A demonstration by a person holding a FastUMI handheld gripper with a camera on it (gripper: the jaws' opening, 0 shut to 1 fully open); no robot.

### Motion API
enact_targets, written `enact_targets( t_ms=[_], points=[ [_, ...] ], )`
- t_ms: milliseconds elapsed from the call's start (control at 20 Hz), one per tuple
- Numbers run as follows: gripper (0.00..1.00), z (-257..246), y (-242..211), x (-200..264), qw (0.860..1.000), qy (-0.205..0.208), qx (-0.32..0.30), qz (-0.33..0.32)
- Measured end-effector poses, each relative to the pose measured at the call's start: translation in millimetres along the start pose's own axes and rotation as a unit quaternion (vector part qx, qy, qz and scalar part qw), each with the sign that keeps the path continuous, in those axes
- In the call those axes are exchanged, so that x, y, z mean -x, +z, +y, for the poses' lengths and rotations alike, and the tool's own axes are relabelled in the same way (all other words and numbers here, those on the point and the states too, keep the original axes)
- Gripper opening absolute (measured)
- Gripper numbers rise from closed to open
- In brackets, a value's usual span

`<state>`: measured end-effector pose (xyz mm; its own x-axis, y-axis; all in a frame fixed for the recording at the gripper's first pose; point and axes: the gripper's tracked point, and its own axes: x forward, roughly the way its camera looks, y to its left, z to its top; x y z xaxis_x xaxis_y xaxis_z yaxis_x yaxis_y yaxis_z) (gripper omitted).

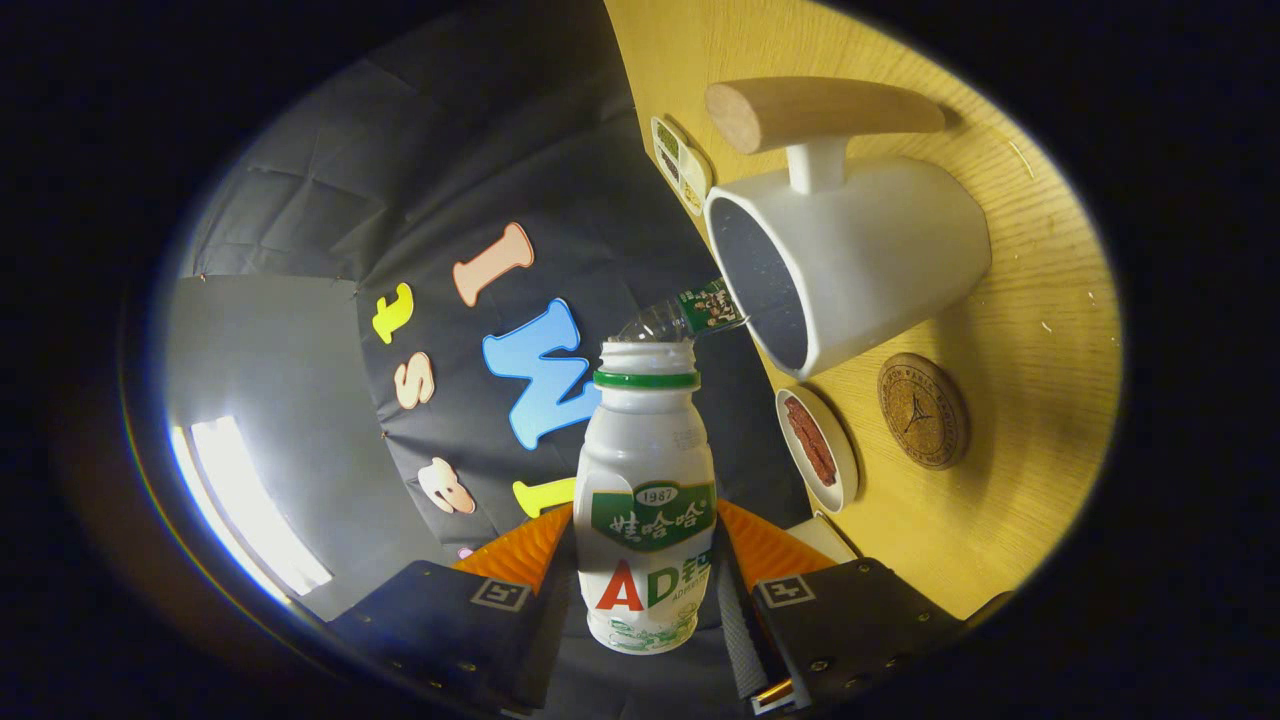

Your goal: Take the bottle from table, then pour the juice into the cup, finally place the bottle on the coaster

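Clamping the bottle (648,500) between both fingers, the hand-held gripper (645,590) holds it by the lower body, the pads pressing on either side of the label. The whole view is rolled sideways, so the bottle is tipped over with its open mouth, capless above the green neck ring, pointing toward the cup (850,260). That cup, white with a wooden handle, stands on the tabletop (1010,480) just beyond the bottle's mouth, its dark opening near the neck but not touching it.

I read this as the pouring step, with the bottle already taken up and tilted (no stream of juice can be made out, so how far the pour has gone is unclear). Just beside the cup lies the round cork coaster (922,410), bare and waiting. Between it and the fingers sits a small white dish (818,450) with something reddish in it.

Next, the move would call for righting the bottle slowly, then carrying it past the cup and lowering it upright onto the coaster, well clear of the dish, before the fingers let go.
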<state>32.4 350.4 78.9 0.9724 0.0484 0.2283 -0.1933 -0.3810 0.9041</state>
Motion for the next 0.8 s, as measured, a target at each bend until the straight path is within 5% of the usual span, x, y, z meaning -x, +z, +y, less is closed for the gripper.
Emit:
enact_targets(
  t_ms=[800],
  points=[
    [0.67, 2.6, -3.2, -3.6, 0.999, 0.005, -0.032, -0.012]
  ],
)
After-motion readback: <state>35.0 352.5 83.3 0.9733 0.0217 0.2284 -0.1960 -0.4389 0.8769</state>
